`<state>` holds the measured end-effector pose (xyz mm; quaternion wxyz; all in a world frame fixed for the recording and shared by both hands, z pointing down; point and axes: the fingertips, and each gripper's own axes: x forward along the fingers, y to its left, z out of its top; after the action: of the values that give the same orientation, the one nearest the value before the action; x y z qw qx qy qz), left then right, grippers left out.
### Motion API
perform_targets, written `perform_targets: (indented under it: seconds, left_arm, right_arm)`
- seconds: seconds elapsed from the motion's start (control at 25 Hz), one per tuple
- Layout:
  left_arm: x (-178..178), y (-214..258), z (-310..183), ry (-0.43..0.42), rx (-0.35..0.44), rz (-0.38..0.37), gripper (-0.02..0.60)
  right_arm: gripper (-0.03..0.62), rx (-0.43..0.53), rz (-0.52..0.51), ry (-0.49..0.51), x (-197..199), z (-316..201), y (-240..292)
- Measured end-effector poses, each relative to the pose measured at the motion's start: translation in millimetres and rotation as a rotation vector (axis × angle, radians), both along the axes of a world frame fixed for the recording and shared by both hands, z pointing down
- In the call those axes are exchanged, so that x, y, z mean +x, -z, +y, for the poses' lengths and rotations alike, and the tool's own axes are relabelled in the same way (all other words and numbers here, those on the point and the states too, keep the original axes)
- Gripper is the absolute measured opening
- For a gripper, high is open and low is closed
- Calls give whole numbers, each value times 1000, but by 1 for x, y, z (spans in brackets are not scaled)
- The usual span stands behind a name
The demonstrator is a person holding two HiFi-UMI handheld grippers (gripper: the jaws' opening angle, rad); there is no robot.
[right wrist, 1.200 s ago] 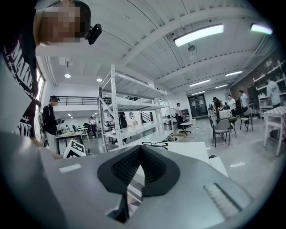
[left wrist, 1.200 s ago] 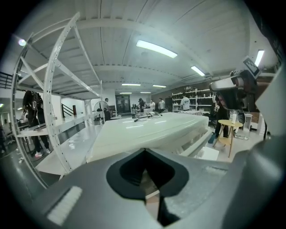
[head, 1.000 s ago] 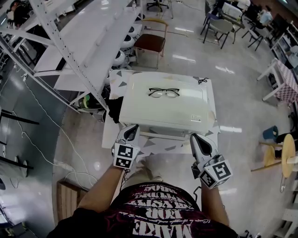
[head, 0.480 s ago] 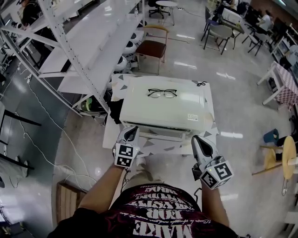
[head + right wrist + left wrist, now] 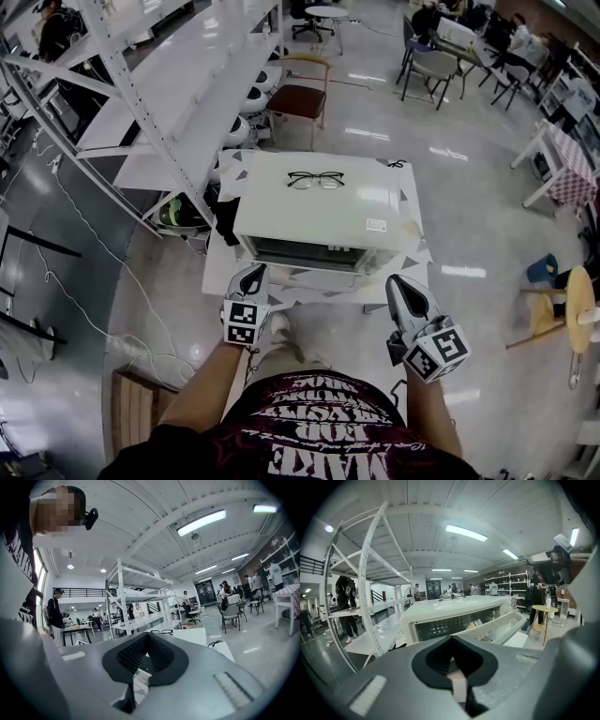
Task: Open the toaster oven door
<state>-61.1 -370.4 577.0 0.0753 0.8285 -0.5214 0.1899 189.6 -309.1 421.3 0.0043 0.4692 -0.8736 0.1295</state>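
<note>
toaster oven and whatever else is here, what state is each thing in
toaster oven door: open, folded down at the front
glasses: unfolded, lying on the oven's top
left gripper: shut, holding nothing, off the door
right gripper: shut, holding nothing

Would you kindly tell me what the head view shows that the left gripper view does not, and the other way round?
Only the head view shows both grippers from above: the left gripper and the right gripper near the table, plus the chair behind it. Only the left gripper view shows the ceiling light and the left jaws closed tip to tip, holding nothing. Both show the toaster oven with its door lowered open, the glasses on top, and the white shelving beside it.
</note>
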Motion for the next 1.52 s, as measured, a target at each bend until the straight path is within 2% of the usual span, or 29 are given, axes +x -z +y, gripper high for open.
perform_targets:
  seconds: [0.28,0.48,0.8,1.08,1.52]
  left_arm:
    - [-3,-14,26,23,5,-3,1]
    - [-2,-26,39,54,-36,15,1]
    - [-4,-39,55,87,-51,39,1]
    - [-5,-70,78,103,-129,32,1]
    - [-5,-118,103,110,-164,21,1]
  right_arm:
    - [23,4,5,18,-1,18,2]
    - [23,-3,7,34,-3,30,-1]
    - [23,-15,6,32,4,47,-6]
    - [23,-22,2,35,8,55,-9]
    - [23,-36,12,40,10,65,-14]
